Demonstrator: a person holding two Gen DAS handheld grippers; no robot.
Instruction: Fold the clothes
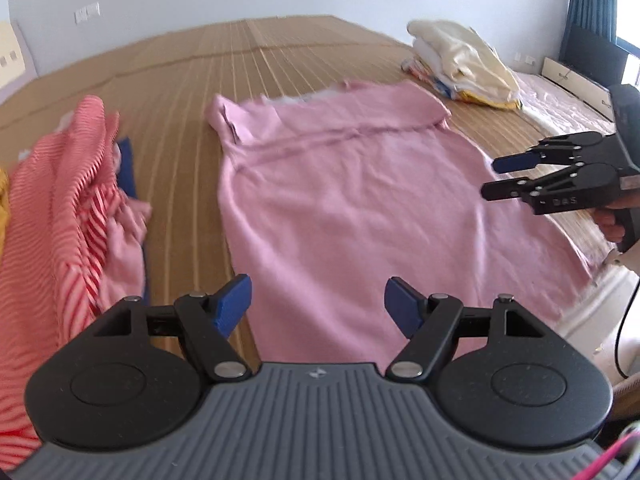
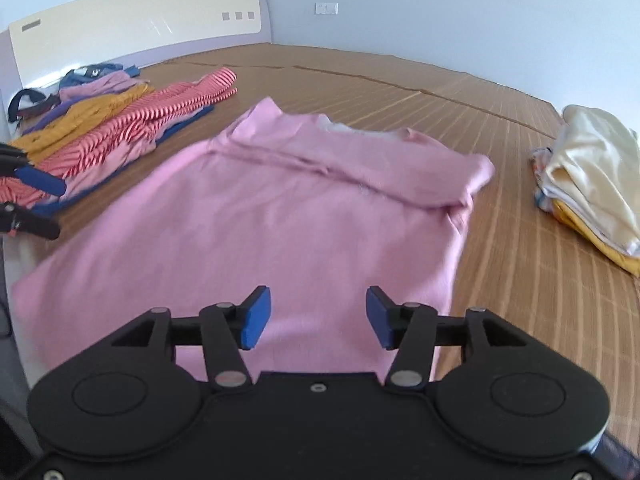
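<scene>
Pink garment (image 1: 344, 200) spread flat, both hand-held grippers spread and empty, headboard (image 2: 136, 24) only in right view

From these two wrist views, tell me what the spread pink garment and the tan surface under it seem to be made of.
The pink garment looks like soft matte knit fabric, perhaps cotton: it lies limp, with shallow wrinkles and a raised seam across the chest. The tan slatted mat beneath it looks like woven bamboo or rattan: narrow parallel strips, faint sheen, joined panels. Neither fibre can be confirmed by sight.
</scene>
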